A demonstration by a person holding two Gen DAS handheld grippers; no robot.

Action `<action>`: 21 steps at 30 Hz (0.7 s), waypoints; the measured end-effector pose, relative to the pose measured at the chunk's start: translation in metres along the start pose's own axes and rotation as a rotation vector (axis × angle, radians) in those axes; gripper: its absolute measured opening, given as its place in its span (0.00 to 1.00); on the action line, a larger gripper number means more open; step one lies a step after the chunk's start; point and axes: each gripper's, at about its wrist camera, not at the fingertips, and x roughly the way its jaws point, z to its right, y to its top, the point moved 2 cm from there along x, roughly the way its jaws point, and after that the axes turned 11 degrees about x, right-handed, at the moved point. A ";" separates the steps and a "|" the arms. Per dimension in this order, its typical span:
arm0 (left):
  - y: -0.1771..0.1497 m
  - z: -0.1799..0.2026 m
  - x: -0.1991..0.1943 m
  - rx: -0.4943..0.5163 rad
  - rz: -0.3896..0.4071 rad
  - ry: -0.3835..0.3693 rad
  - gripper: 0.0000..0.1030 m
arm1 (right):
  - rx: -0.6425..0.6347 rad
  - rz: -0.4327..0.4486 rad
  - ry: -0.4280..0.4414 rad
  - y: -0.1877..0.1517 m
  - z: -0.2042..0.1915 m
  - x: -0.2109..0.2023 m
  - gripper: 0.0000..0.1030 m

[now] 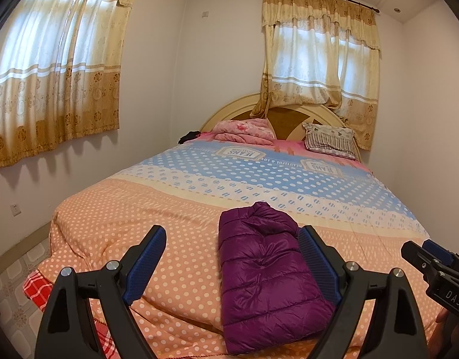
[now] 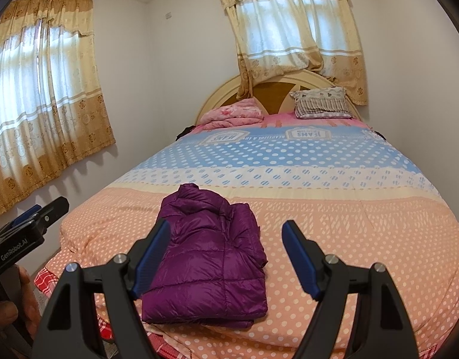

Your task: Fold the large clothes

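The purple puffer jacket [image 2: 208, 257] lay near the foot of the bed [image 2: 334, 209], already gathered into a compact, roughly rectangular bundle with its layers stacked and what looked like the hood or collar bunched at the far end. No sleeve trailed loose over the quilt, and the near edge showed several thicknesses of padding lying one on another. By that look, the folding itself seemed done or very nearly done; what might have been left was only a little squaring of the far end, which sat higher and less tidy than the rest.

The left gripper [image 1: 232, 257] hung above the near edge of the bed with its jaws spread wide and nothing between them, one blue pad showing just in front of the jacket's side without visibly pressing on it. The right gripper [image 2: 226, 254] was likewise wide open and empty, the jacket lying beyond its left finger.

Farther up the bed, a folded pink blanket [image 2: 232, 113] and a patterned pillow [image 2: 320, 103] rested against the headboard [image 2: 274, 89], well apart from the jacket.
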 end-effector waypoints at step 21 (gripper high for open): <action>-0.001 -0.001 0.005 0.008 -0.010 0.004 0.88 | 0.004 -0.020 0.012 -0.004 -0.001 0.002 0.77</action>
